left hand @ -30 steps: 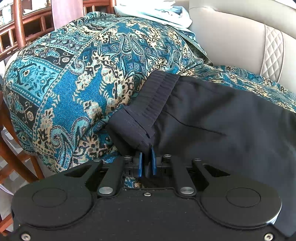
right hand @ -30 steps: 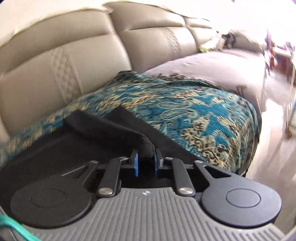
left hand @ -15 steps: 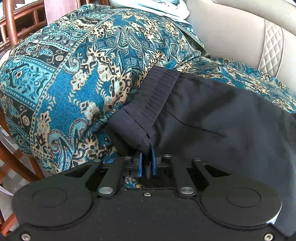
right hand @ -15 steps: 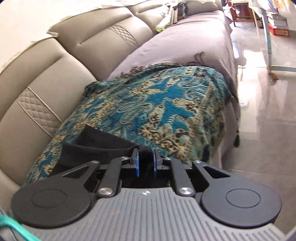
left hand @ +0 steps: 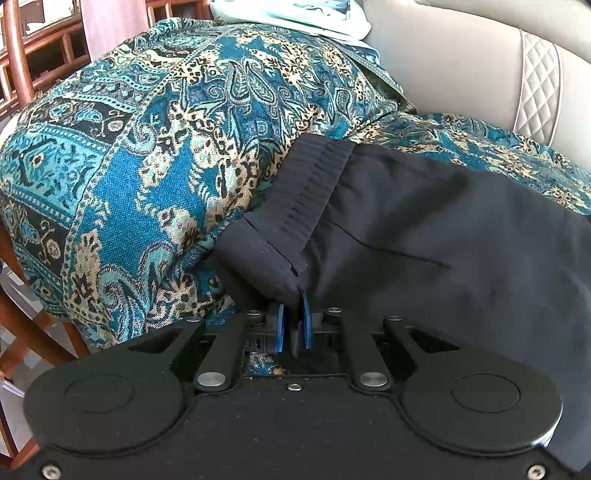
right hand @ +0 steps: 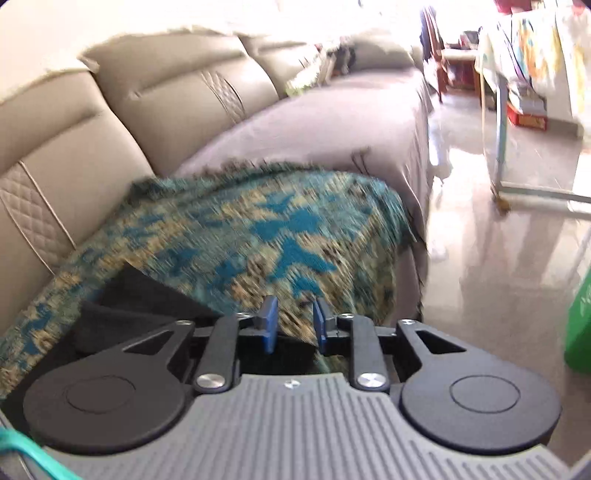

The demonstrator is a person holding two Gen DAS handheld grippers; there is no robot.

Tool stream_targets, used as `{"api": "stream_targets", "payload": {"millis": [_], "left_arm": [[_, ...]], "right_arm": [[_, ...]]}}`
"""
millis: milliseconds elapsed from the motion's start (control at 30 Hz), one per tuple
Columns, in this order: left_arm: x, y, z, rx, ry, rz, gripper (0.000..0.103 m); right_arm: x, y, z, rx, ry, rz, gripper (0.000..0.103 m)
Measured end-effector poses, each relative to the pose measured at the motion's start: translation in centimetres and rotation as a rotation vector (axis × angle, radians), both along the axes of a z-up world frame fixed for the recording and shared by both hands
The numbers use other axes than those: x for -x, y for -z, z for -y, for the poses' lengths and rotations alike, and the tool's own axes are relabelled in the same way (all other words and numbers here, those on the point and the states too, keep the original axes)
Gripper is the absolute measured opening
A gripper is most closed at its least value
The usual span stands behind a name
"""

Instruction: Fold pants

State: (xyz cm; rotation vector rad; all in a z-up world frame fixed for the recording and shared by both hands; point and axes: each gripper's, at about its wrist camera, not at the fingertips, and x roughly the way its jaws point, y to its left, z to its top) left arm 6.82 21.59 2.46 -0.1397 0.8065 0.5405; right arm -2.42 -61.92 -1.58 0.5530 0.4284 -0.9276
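Note:
Dark navy pants (left hand: 424,229) lie on a blue patterned throw (left hand: 155,166) over a sofa. Their ribbed waistband (left hand: 310,192) points to the upper left in the left wrist view. My left gripper (left hand: 292,325) is shut on the near corner of the waistband, cloth pinched between its blue pads. In the right wrist view a folded part of the pants (right hand: 140,306) lies to the left of my right gripper (right hand: 294,325), which is open and holds nothing, above the throw (right hand: 258,236).
Beige leather sofa backrests (right hand: 110,122) run along the back. A grey seat cover (right hand: 332,122) lies beyond the throw. Light clothes (left hand: 295,14) are piled at the top. Wooden chair frames (left hand: 22,55) stand at left. A shiny floor (right hand: 498,266), a metal rack (right hand: 517,110) and a green object (right hand: 580,325) are at right.
My right gripper has opened and let go of the pants, which now lie to its left. The right view has swung and is blurred. The left gripper keeps its hold on the waistband.

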Motion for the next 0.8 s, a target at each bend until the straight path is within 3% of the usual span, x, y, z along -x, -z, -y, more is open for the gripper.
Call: {"api": "stream_targets", "payload": {"millis": [133, 233, 300, 400, 533, 800], "left_arm": [[0.1, 0.0, 0.1, -0.002, -0.005, 0.003, 0.012], [0.1, 0.0, 0.1, 0.0, -0.007, 0.005, 0.012], [0.1, 0.0, 0.1, -0.002, -0.008, 0.005, 0.012], [0.1, 0.0, 0.1, -0.009, -0.008, 0.003, 0.012], [0.0, 0.0, 0.2, -0.011, -0.01, 0.001, 0.012], [0.0, 0.0, 0.2, -0.014, -0.01, -0.001, 0.012]], "right_arm": [[-0.9, -1.1, -2.4, 0.101, -0.153, 0.067, 0.057], [-2.9, -1.2, -4.6, 0.104, -0.375, 0.086, 0.062], [-4.8, -0.8, -6.2, 0.098, -0.495, 0.051, 0.062], [-7.9, -0.2, -8.1, 0.133, -0.579, -0.047, 0.062], [-10.8, 0.9, -8.1, 0.124, -0.575, -0.129, 0.06], [-13.3, 0.9, -6.4, 0.145, -0.504, -0.138, 0.059]]}}
